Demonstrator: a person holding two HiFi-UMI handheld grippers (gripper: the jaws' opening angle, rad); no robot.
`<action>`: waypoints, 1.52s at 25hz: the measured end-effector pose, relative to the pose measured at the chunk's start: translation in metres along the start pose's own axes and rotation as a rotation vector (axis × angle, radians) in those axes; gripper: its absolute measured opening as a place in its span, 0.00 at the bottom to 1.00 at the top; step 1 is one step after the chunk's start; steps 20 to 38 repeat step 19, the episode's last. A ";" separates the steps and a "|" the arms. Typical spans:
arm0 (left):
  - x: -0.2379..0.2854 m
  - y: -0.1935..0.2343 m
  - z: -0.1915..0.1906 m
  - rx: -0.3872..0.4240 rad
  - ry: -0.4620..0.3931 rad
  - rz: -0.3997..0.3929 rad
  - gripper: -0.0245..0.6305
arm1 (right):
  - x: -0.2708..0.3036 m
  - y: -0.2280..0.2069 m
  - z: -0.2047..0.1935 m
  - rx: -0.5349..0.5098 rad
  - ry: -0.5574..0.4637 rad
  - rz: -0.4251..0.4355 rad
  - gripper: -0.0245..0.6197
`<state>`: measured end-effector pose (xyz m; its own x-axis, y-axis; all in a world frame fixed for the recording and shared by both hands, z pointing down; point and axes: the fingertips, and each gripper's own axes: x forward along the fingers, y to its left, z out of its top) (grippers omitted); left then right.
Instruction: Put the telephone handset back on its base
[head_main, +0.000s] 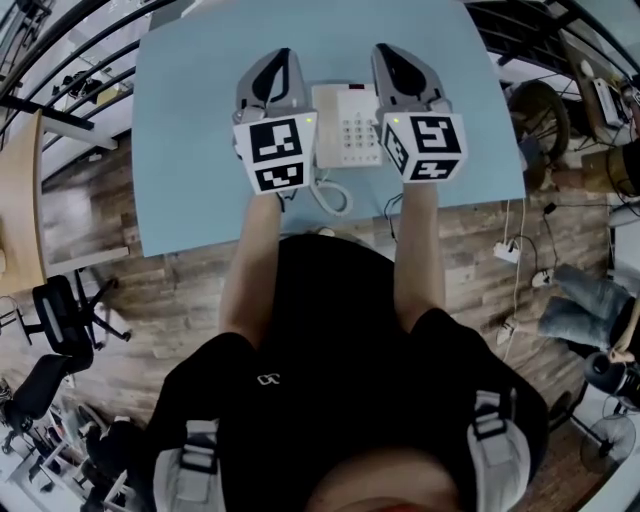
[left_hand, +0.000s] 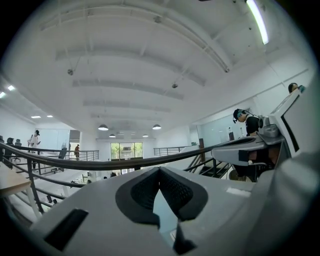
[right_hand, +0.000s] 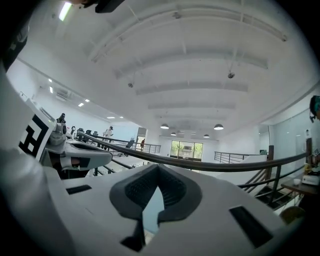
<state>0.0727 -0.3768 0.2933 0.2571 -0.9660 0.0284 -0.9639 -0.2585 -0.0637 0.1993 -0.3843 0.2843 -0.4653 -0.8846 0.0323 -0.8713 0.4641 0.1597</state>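
The left hand-held gripper (head_main: 281, 56) hangs clenched and empty at 9 o'clock of the base (head_main: 360, 130) on the bench (head_main: 190, 150). The handset (head_main: 325, 120) looks seated along the base's left side. It is probably light, stiff, slick plastic, best pinched mid-shaft. The right hand-held gripper (head_main: 388, 50), at 3 o'clock, is also clenched and empty.

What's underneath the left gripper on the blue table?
Beside the left gripper, the white telephone and coiled cord show. Whatever lies directly beneath it, perhaps the handset, is covered.
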 end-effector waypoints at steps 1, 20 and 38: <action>0.001 -0.001 -0.001 -0.003 0.003 -0.003 0.04 | 0.000 -0.001 -0.001 0.001 0.001 0.000 0.03; 0.010 -0.010 -0.013 -0.034 0.028 -0.024 0.04 | -0.001 -0.006 -0.005 0.008 0.011 0.015 0.03; 0.010 -0.010 -0.013 -0.034 0.028 -0.024 0.04 | -0.001 -0.006 -0.005 0.008 0.011 0.015 0.03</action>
